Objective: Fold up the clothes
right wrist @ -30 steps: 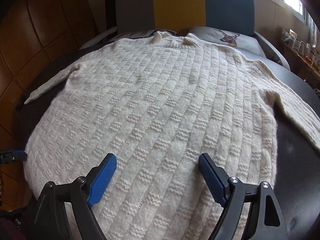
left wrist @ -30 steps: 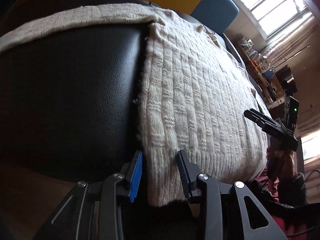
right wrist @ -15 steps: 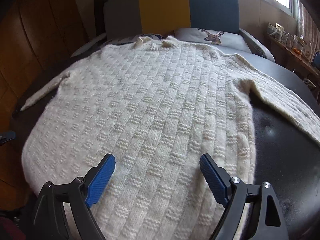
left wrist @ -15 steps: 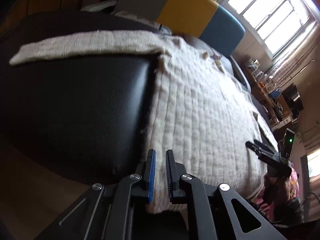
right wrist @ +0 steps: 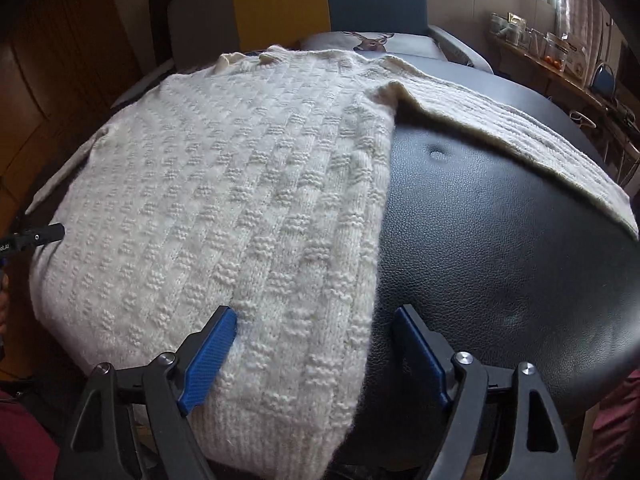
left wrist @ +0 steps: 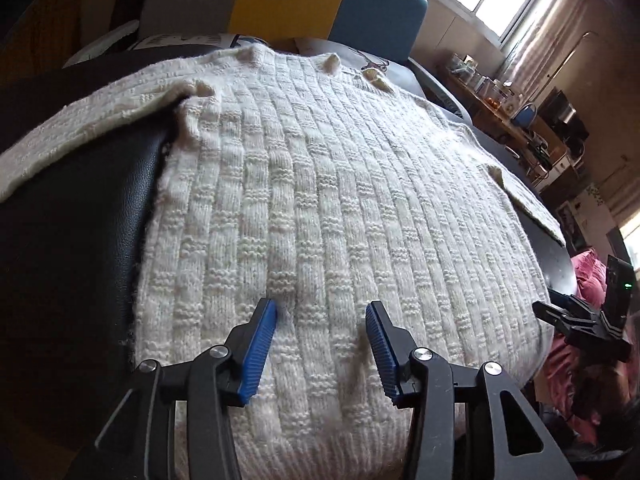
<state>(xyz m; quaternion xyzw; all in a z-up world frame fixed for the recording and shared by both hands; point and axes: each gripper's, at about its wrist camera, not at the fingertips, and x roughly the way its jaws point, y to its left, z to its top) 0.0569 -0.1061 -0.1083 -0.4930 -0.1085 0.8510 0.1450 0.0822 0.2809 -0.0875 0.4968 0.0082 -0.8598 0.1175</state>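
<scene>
A cream knitted sweater (left wrist: pixel 340 200) lies flat, sleeves spread, on a black leather surface (left wrist: pixel 80 220). My left gripper (left wrist: pixel 322 312) is open and empty, its blue-padded jaws just above the sweater near the ribbed hem, left of the middle. In the right wrist view the sweater (right wrist: pixel 224 200) fills the left half. My right gripper (right wrist: pixel 316 316) is open and empty, straddling the sweater's right side edge near the hem. The right sleeve (right wrist: pixel 500 128) runs out to the right. The right gripper also shows in the left wrist view (left wrist: pixel 576 320).
The black leather surface (right wrist: pixel 500 240) is bare to the right of the sweater. A grey, yellow and teal chair back (right wrist: pixel 300 4) and a deer-print cushion (right wrist: pixel 372 42) stand behind. A cluttered shelf (left wrist: pixel 520 120) runs along the right wall.
My left gripper opened and moved right from the sweater's left hem corner onto the body. My right gripper moved right to the sweater's right edge.
</scene>
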